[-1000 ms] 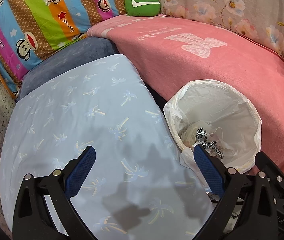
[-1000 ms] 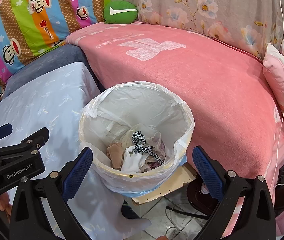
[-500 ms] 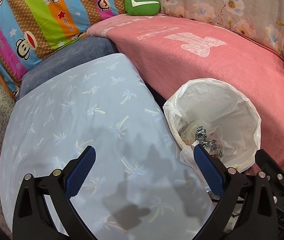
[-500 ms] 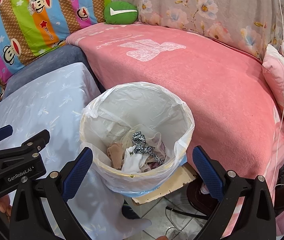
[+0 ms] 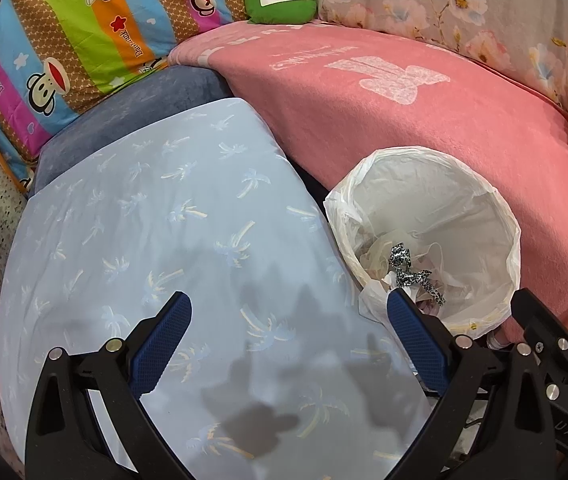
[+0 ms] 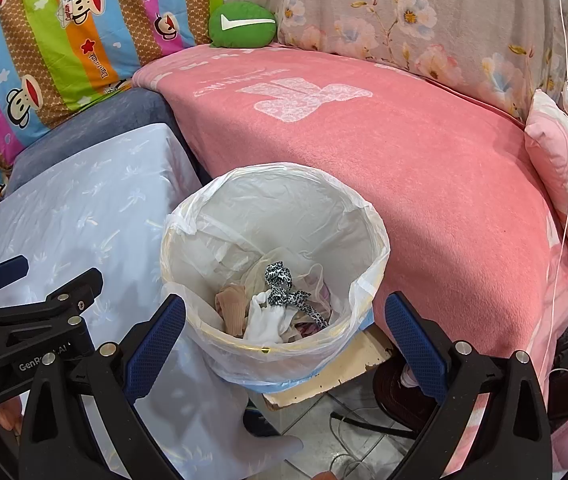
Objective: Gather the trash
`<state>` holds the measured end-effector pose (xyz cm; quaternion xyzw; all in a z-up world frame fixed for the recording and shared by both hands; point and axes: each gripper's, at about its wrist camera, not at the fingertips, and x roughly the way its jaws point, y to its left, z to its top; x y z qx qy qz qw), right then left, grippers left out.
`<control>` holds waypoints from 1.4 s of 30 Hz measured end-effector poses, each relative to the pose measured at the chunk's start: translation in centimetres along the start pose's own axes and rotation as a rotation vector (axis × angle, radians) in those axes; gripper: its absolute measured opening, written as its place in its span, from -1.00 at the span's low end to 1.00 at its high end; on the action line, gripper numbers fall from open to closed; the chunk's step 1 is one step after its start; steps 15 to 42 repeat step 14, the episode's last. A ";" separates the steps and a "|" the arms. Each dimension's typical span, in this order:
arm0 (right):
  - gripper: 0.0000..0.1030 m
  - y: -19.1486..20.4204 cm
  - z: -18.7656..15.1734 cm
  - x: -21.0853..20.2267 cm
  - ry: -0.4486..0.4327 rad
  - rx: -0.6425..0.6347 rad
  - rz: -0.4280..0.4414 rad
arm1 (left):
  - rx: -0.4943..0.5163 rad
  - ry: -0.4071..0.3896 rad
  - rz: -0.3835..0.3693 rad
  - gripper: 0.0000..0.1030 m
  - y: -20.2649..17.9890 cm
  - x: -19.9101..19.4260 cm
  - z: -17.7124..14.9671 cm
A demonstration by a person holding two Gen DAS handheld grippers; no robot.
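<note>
right wrist shows your right gripper (image 6: 284,340) spread empty over the bin (image 6: 380,240); left gripper (image 5: 288,344) gapes too, so scan the cloth (image 5: 144,220).

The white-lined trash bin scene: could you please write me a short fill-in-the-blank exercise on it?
1. The round bin's plastic liner is ____ in colour.
2. The leopard-print strip of fabric lies ____ the bin.
3. The blanket behind the bin is ____.
4. Both the left tool and the right tool are ____.

Missing words: white; inside; pink; open
</note>
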<state>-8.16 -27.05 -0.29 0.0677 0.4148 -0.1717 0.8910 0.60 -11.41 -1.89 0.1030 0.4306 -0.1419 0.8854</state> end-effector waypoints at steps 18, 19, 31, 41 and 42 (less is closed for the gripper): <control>0.89 0.1 0.0 -0.3 -0.002 0.006 -0.006 | 0.021 0.015 -0.008 0.83 -0.1 0.3 -0.2; 0.89 0.1 0.0 -0.3 -0.002 0.006 -0.006 | 0.021 0.015 -0.008 0.83 -0.1 0.3 -0.2; 0.89 0.1 0.0 -0.3 -0.002 0.006 -0.006 | 0.021 0.015 -0.008 0.83 -0.1 0.3 -0.2; 0.89 0.1 0.0 -0.3 -0.002 0.006 -0.006 | 0.021 0.015 -0.008 0.83 -0.1 0.3 -0.2; 0.89 0.1 0.0 -0.3 -0.002 0.006 -0.006 | 0.021 0.015 -0.008 0.83 -0.1 0.3 -0.2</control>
